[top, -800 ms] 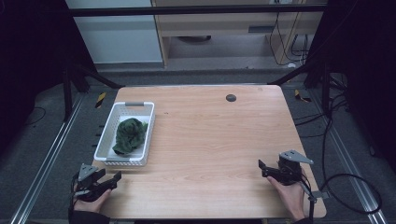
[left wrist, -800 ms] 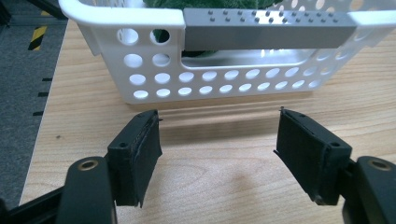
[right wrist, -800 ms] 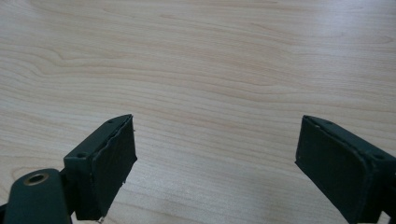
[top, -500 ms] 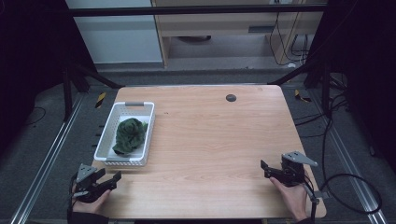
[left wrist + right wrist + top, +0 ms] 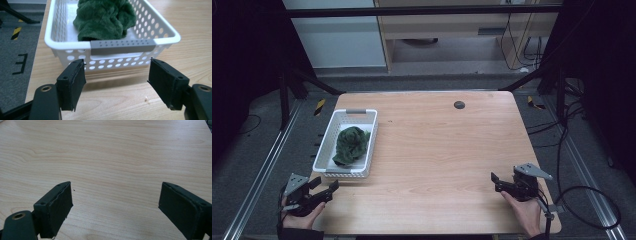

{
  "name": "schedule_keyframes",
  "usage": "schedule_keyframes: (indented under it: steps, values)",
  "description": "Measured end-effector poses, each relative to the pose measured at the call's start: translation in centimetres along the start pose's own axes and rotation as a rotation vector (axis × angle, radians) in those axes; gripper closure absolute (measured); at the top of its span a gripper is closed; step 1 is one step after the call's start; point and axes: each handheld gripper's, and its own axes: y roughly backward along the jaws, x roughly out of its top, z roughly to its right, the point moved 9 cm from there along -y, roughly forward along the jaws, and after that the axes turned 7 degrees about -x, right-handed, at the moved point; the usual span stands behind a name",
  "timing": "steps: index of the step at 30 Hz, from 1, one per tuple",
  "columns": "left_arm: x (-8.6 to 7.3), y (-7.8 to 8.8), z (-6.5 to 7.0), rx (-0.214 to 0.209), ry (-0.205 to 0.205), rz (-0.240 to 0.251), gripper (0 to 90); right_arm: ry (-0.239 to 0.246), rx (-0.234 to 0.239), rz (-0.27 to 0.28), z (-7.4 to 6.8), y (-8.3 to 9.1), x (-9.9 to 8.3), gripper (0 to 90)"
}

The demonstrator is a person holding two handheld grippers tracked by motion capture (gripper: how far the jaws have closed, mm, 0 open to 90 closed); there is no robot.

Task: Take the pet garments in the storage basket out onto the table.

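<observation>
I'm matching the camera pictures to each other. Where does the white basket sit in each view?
High view: white basket at the table's left edge, holding a green cloth.
Left gripper view: top centre, just beyond the jaws.
Right gripper view: bare tabletop ahead.
Shared landmark: wooden table.

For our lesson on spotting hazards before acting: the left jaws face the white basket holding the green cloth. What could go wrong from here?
1. The basket sits near the table's left edge; a nudge from the left gripper could likely slide it off.
2. The grey handle stands between the open jaws and the green cloth, so the jaws may catch the rim and tip the basket.
3. The cloth is bunched; a grasp might take only a fold.
</observation>
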Motion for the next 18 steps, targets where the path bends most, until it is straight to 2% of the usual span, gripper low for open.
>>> schedule_keyframes:
  steps: [7, 18]
  values:
    - [1.0, -0.1, 0.5, -0.018, -0.021, 0.0, 28.3, 0.003, -0.002, 0.005, 0.0, 0.0, 0.2, 11.6]
    - [4.3, 0.5, 1.3, -0.054, -0.067, 0.021, 27.8, 0.006, -0.009, 0.009, 0.0, -0.1, 0.4, 11.6]
